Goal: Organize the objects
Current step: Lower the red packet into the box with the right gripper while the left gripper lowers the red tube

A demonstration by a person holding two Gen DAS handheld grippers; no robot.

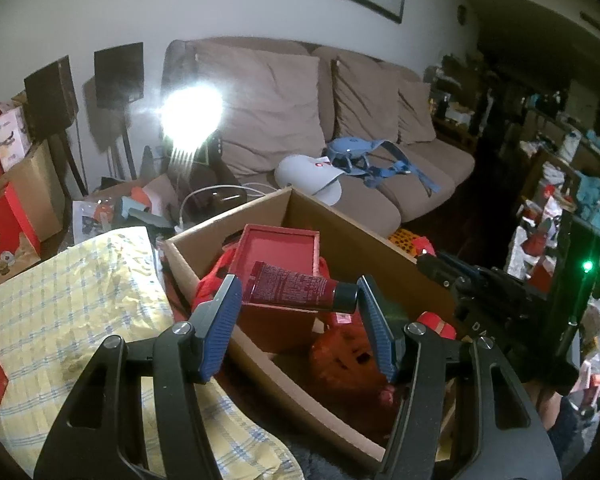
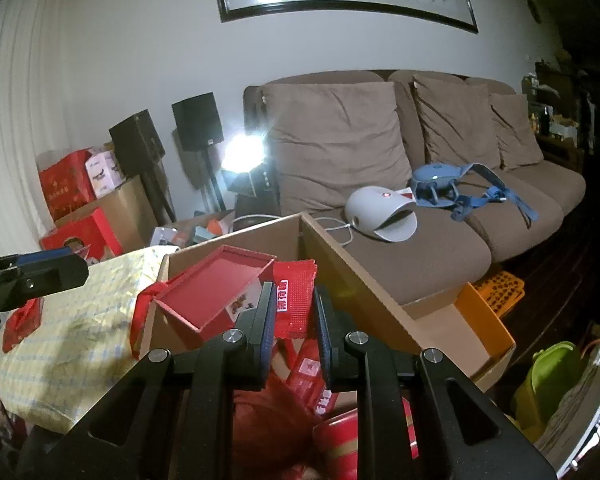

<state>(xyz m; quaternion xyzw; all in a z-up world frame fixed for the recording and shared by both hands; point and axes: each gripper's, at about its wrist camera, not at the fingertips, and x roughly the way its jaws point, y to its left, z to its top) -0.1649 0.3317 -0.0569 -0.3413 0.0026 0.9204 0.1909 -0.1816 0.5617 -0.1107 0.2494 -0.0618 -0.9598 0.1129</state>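
Left gripper (image 1: 300, 300) pinches red tube (image 1: 296, 289) end-to-end over cardboard box (image 1: 340, 224), right gripper (image 2: 294, 312) nips red packet (image 2: 294, 300) above box; risk: tube pivots out, lands on red tray (image 1: 278, 248).

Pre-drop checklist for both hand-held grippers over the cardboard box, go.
1. Left hand-held gripper clamps the dark red tube end to end: ok.
2. Tube is over the cardboard box: ok.
3. Right hand-held gripper grips the red packet: ok.
4. Packet is over the box: ok.
5. Landing spot free: not ok, the open red gift box lies under the tube.
6. Grippers apart: ok.
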